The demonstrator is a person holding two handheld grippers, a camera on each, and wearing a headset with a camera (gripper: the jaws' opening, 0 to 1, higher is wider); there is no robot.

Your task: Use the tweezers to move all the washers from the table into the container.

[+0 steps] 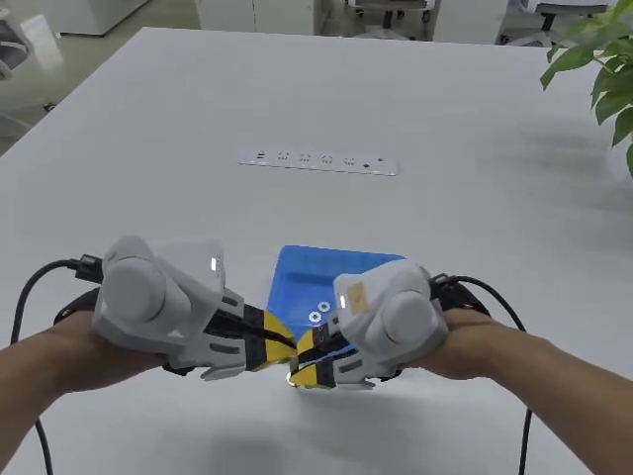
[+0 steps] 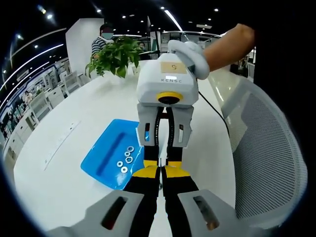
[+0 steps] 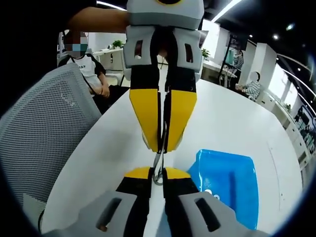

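My left hand-held gripper (image 3: 162,147) and right hand-held gripper (image 3: 158,174) meet tip to tip, jaws nearly closed, both pinching the tweezers (image 3: 158,162). Washers (image 2: 126,159) sit in the blue container (image 2: 102,159) on the desk (image 1: 148,119). Likely light and slippery, so I nip the rim.

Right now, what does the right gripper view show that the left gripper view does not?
Right gripper view: thin metal tweezers pinched between the yellow jaw tips of the facing left gripper. Left gripper view: the right gripper head-on, and the washers clear as separate rings. Shared: the blue tray, the mesh chair, the white table.
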